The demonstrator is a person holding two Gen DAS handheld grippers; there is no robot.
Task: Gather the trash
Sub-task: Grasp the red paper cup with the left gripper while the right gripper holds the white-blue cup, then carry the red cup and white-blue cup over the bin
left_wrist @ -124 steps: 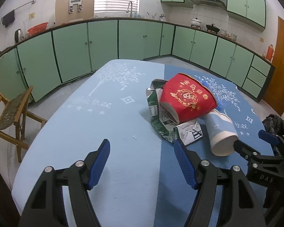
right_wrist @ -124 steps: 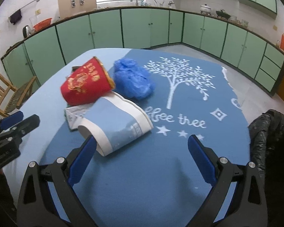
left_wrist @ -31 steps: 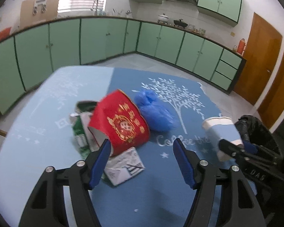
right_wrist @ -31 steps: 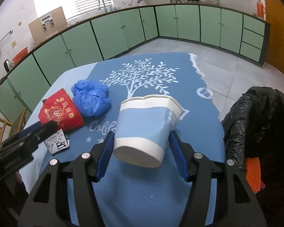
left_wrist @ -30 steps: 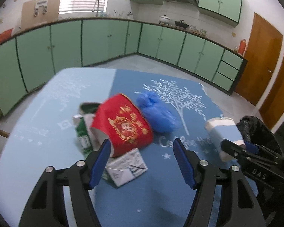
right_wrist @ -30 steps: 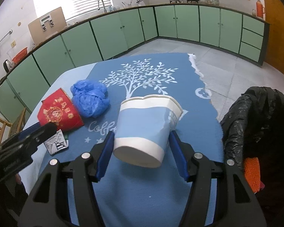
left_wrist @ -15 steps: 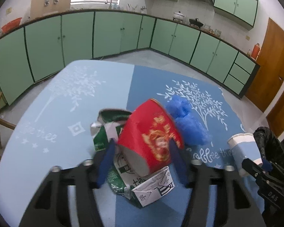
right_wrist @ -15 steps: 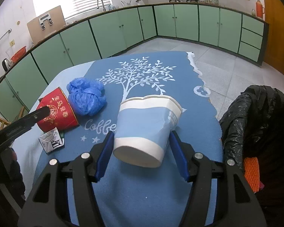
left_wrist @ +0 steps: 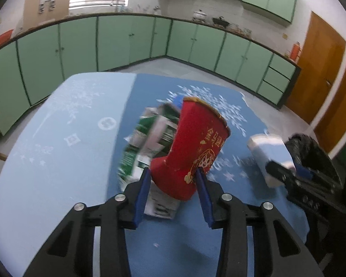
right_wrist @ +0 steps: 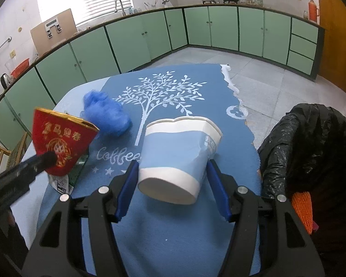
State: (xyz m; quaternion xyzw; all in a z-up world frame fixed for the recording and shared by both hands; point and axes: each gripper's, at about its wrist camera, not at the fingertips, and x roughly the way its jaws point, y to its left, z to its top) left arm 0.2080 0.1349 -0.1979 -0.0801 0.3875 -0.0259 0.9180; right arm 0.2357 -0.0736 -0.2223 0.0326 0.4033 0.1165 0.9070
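bin bag (right_wrist: 311, 147) at 3 o'clock of blue cup (right_wrist: 180, 159), which right gripper (right_wrist: 170, 184) holds | left gripper (left_wrist: 173, 192) jaws just closed, squeezing red cup (left_wrist: 193, 150); thin paper may crush, slip | right view alone shows blue ball (right_wrist: 106, 115), orange scrap (right_wrist: 302, 207)

The red paper cup with a gold rim (right_wrist: 62, 138) carried gold Chinese characters reading 金马迎春 above a round gold emblem, legible in both wrist views. The dark blue tablecloth with a white tree print (right_wrist: 168, 97) bore white cursive lettering beginning "Coffee" (right_wrist: 118, 155), the remainder hidden behind the light blue and white paper cup (right_wrist: 180, 154); that cup carried small dark characters along its side, too small to read. Print on the crumpled green and white carton (left_wrist: 147, 143) was blurred and could not be read.
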